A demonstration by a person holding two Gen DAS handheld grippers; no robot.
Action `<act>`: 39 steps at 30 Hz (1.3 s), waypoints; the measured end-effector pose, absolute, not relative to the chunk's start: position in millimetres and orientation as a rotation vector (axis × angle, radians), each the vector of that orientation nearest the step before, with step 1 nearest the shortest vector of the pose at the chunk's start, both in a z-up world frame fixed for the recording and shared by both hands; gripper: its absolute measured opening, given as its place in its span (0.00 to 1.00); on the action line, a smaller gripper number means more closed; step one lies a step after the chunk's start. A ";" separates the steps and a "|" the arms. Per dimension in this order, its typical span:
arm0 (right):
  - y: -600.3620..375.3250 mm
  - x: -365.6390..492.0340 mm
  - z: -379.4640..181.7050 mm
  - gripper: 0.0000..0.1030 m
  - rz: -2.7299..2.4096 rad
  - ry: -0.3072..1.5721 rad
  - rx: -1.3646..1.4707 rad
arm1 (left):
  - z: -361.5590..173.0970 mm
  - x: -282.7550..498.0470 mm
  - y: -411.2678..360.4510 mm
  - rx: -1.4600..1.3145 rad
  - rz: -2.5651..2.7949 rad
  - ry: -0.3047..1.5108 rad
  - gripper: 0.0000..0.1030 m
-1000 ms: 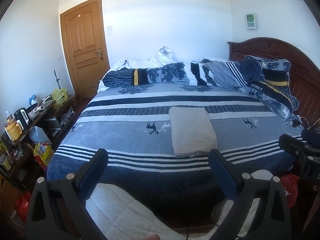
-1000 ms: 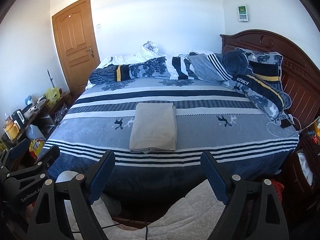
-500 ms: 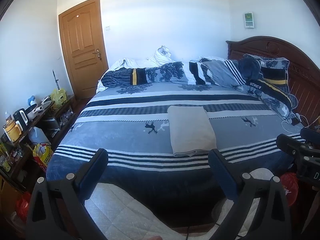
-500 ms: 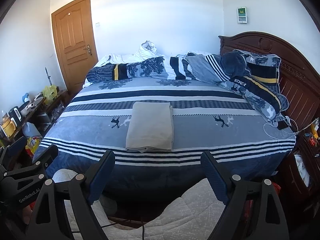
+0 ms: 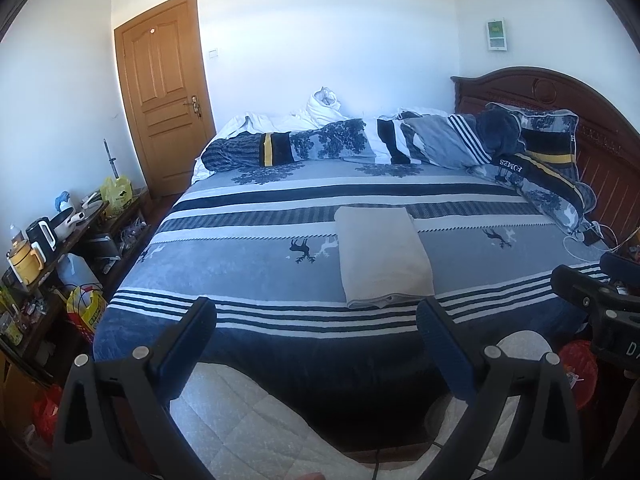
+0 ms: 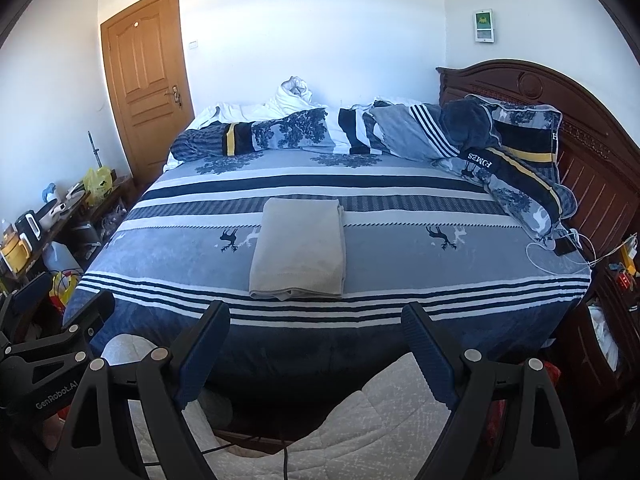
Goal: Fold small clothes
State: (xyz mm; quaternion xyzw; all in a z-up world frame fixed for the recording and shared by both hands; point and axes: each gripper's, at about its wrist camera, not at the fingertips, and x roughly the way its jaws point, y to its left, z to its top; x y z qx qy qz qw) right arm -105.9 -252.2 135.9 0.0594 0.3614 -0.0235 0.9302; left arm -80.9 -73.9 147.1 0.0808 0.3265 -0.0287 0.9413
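Both views drawn slightly back from bed (image 5: 248, 264); beige cloth (image 6: 300, 248) folded, untouched; left gripper (image 5: 316, 316), right gripper (image 6: 316, 320) released, empty; fold likely finished.

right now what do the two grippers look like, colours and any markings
Both are matte black plastic frames with round silver screw heads along the arms and dark blue ribbed pads lining the jaws. The left gripper shows white "GenRobot.AI" lettering on its body in the right wrist view. The right gripper shows part of a white marking in the left wrist view. A thin black cable trails below.
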 end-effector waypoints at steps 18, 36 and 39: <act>-255.1 -104.5 133.4 0.88 -0.047 0.744 0.125 | 142.4 -81.9 -72.8 0.163 -0.060 0.680 0.97; -263.2 -84.5 107.6 0.88 -0.030 0.794 0.170 | 118.9 -46.7 -55.3 0.189 -0.037 0.740 0.97; -267.3 -71.3 99.0 0.88 -0.031 0.816 0.174 | 112.5 -30.1 -54.0 0.193 -0.036 0.756 0.97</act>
